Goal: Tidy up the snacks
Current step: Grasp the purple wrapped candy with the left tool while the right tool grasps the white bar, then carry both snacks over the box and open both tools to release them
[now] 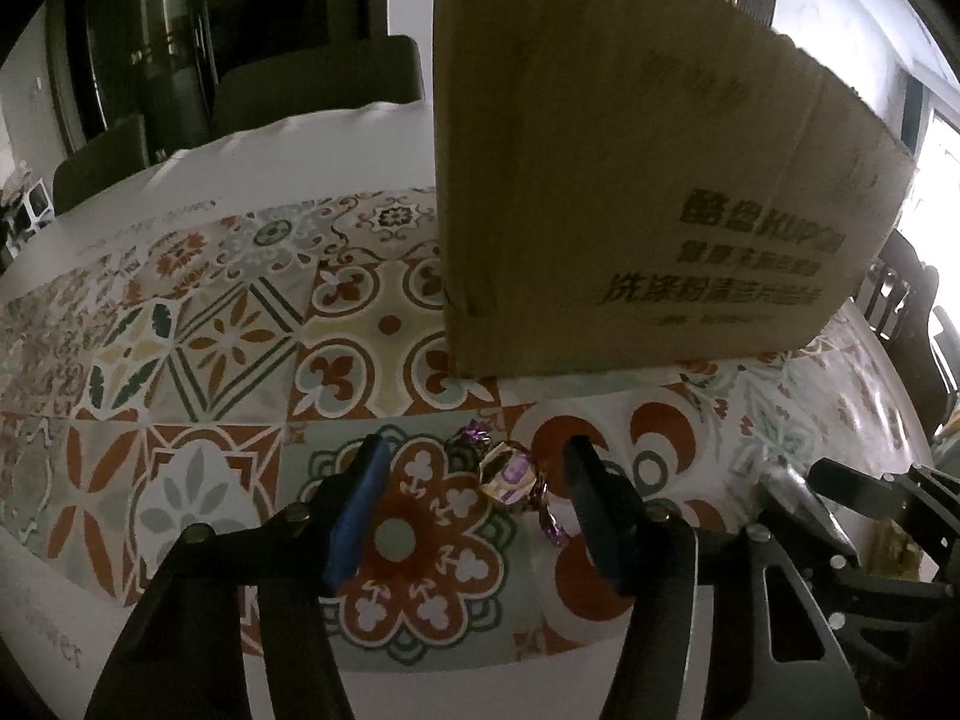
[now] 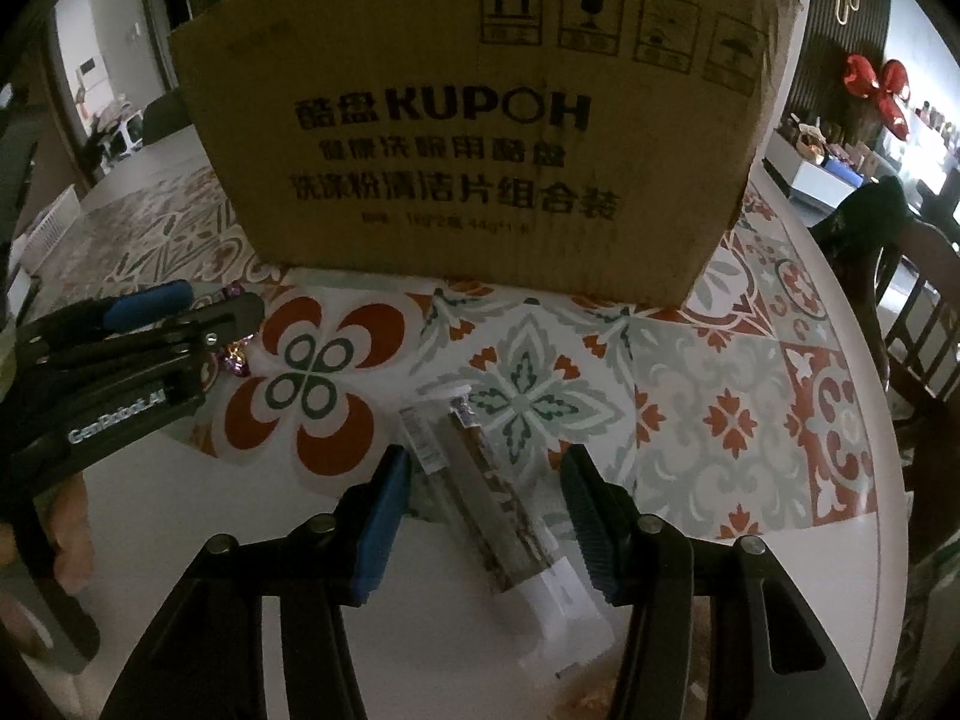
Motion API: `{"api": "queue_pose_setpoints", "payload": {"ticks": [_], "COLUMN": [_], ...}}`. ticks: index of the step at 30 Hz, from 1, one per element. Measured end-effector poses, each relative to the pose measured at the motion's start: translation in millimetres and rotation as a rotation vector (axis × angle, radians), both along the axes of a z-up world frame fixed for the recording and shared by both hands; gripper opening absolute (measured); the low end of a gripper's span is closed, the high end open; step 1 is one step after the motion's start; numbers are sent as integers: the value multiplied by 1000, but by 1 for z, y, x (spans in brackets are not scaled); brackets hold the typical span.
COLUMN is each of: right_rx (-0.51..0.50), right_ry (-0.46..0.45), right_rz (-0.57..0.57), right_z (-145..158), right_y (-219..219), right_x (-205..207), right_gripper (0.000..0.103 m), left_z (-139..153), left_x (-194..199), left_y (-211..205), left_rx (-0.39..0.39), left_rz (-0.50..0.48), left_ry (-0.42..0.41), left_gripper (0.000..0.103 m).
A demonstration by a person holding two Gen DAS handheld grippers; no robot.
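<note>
A candy (image 1: 510, 473) in a gold and purple twist wrapper lies on the patterned cloth. It sits between the fingers of my left gripper (image 1: 477, 456), nearer the right finger; the pads do not press it, so the gripper is open. A long snack bar (image 2: 480, 492) in a clear wrapper lies between the fingers of my right gripper (image 2: 486, 459), which is also open, with gaps on both sides. A tall cardboard box (image 1: 630, 180) (image 2: 480, 120) stands just behind both. The right wrist view shows the left gripper (image 2: 198, 306) at the left over the candy (image 2: 237, 360).
A tiled-pattern cloth (image 1: 210, 330) covers the round white table (image 2: 180, 510). Dark chairs (image 1: 318, 84) stand at the far side and a wooden chair (image 2: 918, 324) at the right. A hand (image 2: 66, 528) holds the left gripper. A red bow (image 2: 876, 84) hangs on the far wall.
</note>
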State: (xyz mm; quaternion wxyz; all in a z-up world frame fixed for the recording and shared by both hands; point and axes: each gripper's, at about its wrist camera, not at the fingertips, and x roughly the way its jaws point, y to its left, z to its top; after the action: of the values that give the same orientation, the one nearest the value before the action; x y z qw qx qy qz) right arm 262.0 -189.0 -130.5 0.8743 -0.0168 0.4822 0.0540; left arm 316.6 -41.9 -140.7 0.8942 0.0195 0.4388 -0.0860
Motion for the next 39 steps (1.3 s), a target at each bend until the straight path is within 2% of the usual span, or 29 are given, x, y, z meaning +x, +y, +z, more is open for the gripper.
{"api": "queue_pose_setpoints", "payload": {"ticks": [5,8,10,11,19,26,39], "right_rx": [1,2,2,4,33,72,109], "right_ry": [-13,-22,-28,-30,-33,-43,-72], "right_rz": [-5,-8,-9,-11,-26,-38,-42], "right_z": [-1,-1,-1,-1,1,7,24], "right_y": [3,1,-1,-1,-6,-15,-20], "right_x": [3,2,1,1,0,-3,-17], "right_gripper": [32,28,26,25,25,25,25], "left_z": [-6,-7,-6,-6,-2,15,39], "left_x": [4,5,4,4,-3,-27,-46], "left_y": [-4,-5,-5,-5,-8,-15,-18], "left_rx": [10,17,18,20,17,19,-12], "left_rz": [-16,-23,-29,-33,-52,-85,-120], "left_ry": [21,17,13,11,12,-11,-54], "left_gripper": [47,40,26,23,23,23,23]}}
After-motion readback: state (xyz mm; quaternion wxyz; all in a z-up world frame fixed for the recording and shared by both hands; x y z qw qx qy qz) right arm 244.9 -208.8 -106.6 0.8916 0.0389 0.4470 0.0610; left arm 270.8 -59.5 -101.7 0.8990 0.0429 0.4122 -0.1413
